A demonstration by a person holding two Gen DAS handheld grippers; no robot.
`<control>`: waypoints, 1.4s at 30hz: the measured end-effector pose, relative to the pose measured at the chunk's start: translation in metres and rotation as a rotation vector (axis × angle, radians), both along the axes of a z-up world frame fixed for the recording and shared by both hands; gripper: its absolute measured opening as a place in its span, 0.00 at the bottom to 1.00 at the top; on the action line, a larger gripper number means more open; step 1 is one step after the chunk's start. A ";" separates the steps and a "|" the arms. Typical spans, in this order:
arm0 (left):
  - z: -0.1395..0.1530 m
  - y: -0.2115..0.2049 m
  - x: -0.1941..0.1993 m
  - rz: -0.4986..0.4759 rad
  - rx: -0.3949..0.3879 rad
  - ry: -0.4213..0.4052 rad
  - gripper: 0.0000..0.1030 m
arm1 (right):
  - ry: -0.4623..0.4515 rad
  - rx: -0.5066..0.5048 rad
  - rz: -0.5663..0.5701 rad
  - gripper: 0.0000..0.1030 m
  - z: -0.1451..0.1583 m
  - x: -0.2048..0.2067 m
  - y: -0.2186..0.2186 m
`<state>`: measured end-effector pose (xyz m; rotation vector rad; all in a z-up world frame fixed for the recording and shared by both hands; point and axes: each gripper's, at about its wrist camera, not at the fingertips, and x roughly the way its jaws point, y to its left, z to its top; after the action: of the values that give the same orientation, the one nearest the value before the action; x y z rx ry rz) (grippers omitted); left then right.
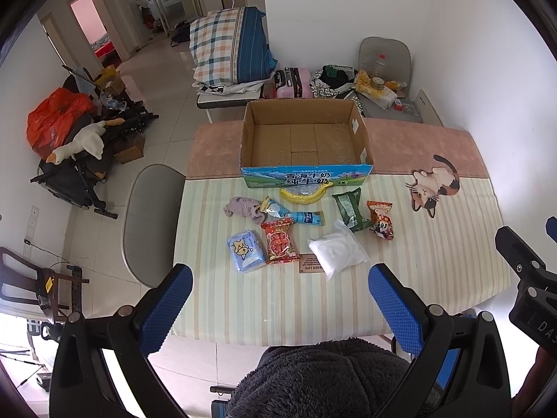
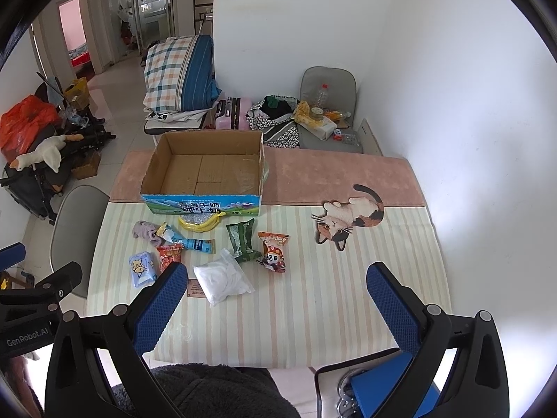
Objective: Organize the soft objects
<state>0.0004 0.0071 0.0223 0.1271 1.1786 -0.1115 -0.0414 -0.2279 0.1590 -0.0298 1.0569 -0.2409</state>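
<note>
Two grippers, our left gripper [image 1: 280,308] and right gripper [image 2: 276,308], hover spread wide and empty above the table's [image 1: 278,313] near edge. Beyond them the soft packets, white pouch [image 1: 337,250] nearest, lie loose before the empty cardboard box [image 1: 306,139]. Slippery film could squirt free if we pinch off-centre.
</note>
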 end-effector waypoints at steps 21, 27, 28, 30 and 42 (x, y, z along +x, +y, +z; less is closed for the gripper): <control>0.003 -0.001 0.004 0.004 -0.002 -0.017 1.00 | -0.016 -0.008 0.014 1.00 0.005 -0.001 0.001; 0.004 -0.002 0.004 0.005 -0.002 -0.022 1.00 | -0.021 -0.007 0.014 1.00 0.008 0.002 -0.002; 0.004 -0.002 0.003 0.006 -0.003 -0.023 1.00 | -0.022 -0.005 0.015 1.00 0.008 0.002 -0.002; 0.004 -0.002 0.003 0.009 -0.003 -0.025 1.00 | -0.023 -0.003 0.016 1.00 0.007 0.000 -0.003; 0.005 -0.001 0.003 0.011 -0.003 -0.028 1.00 | -0.029 -0.002 0.019 1.00 0.006 0.001 -0.003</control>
<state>0.0031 0.0060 0.0274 0.1196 1.1506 -0.1016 -0.0401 -0.2311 0.1653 -0.0375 1.0274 -0.2247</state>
